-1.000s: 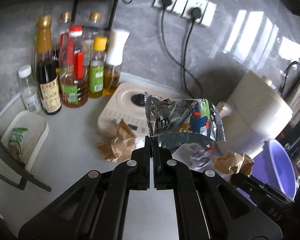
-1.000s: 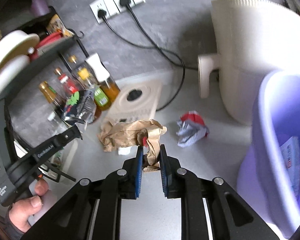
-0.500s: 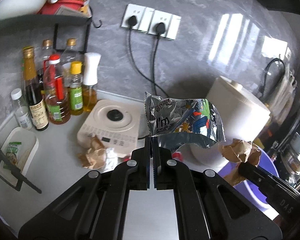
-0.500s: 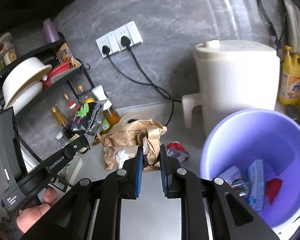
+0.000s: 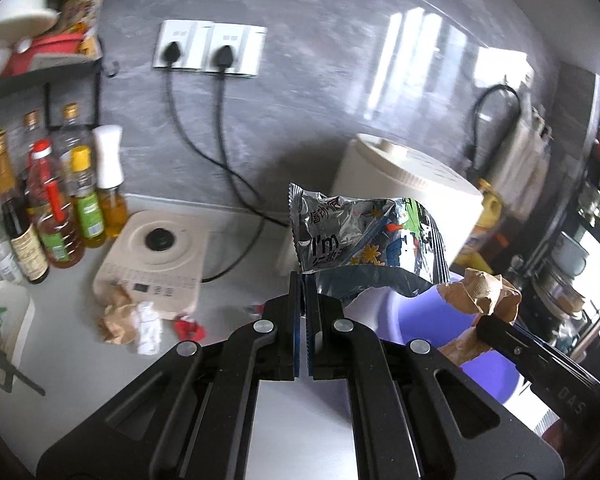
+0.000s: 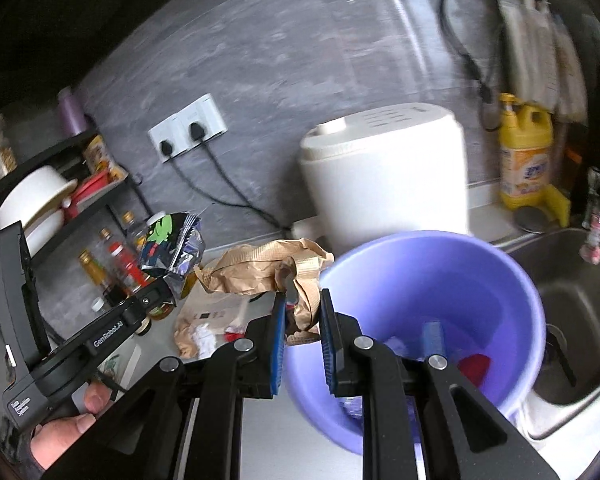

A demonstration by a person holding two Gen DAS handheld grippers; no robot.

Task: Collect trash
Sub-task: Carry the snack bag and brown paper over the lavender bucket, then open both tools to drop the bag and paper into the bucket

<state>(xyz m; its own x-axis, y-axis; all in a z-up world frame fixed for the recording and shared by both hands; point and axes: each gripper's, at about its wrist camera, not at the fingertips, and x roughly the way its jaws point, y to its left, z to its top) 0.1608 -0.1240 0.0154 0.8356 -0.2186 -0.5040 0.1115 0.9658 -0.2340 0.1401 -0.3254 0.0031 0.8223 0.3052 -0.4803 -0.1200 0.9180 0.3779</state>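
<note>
My left gripper (image 5: 303, 280) is shut on a silver foil snack bag (image 5: 360, 236) and holds it in the air; the bag also shows in the right wrist view (image 6: 172, 248). My right gripper (image 6: 303, 300) is shut on crumpled brown paper (image 6: 260, 268), held by the near left rim of the purple bucket (image 6: 520, 280); the paper also shows in the left wrist view (image 5: 480, 292). The bucket holds several wrappers. On the counter lie a brown paper wad (image 5: 118, 320), a white tissue (image 5: 148, 326) and a red scrap (image 5: 188, 328).
A cream induction cooker (image 5: 156, 260) sits behind the counter trash, with oil and sauce bottles (image 5: 60, 216) to its left. A white appliance (image 6: 384, 184) stands behind the bucket. A steel sink (image 6: 580, 320) is to the right, with a yellow detergent bottle (image 6: 526, 160) behind it.
Both grippers have risen and moved right with their loads. The brown paper now hangs at the bucket's rim, and the bucket fills more of the right wrist view.
</note>
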